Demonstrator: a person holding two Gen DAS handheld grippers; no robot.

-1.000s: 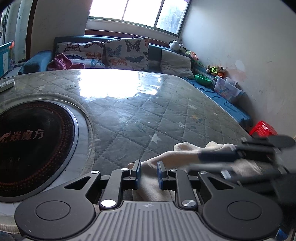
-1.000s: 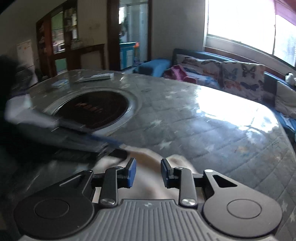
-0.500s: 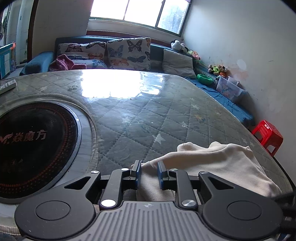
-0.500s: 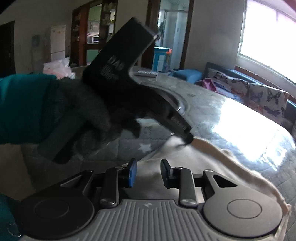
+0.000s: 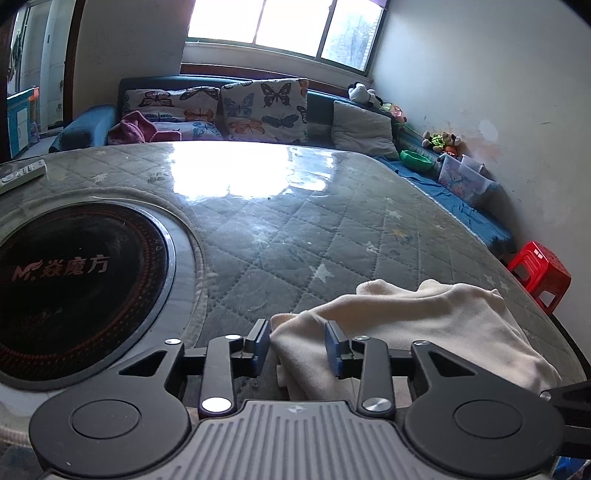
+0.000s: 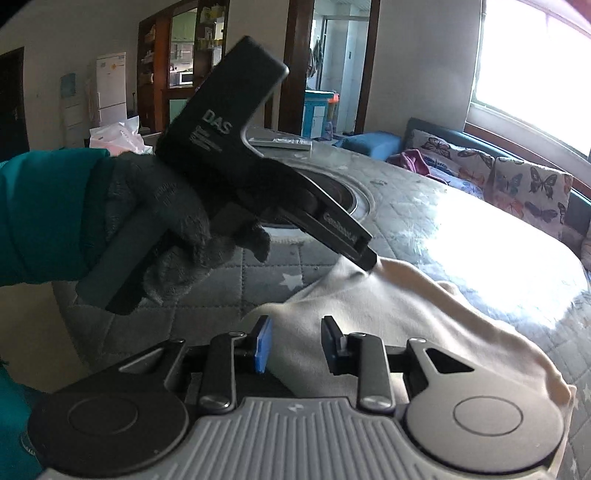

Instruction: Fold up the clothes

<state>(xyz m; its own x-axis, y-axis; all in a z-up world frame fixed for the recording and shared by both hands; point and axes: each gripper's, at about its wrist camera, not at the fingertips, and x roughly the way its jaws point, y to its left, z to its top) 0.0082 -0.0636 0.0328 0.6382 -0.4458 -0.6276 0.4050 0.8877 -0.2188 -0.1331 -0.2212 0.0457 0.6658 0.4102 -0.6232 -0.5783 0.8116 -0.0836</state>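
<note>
Quilted table lies bare beyond the cream garment; the inset cooktop bounds it leftward.

Gloved hand, black gripper, cream garment

a bright window fills the upper middle of the left wrist view, glaring off the quilted desk. below it a dark sofa holds butterfly cushions. a red stool stands at right by the white wall.

Teal sleeve, dark knit glove
</note>
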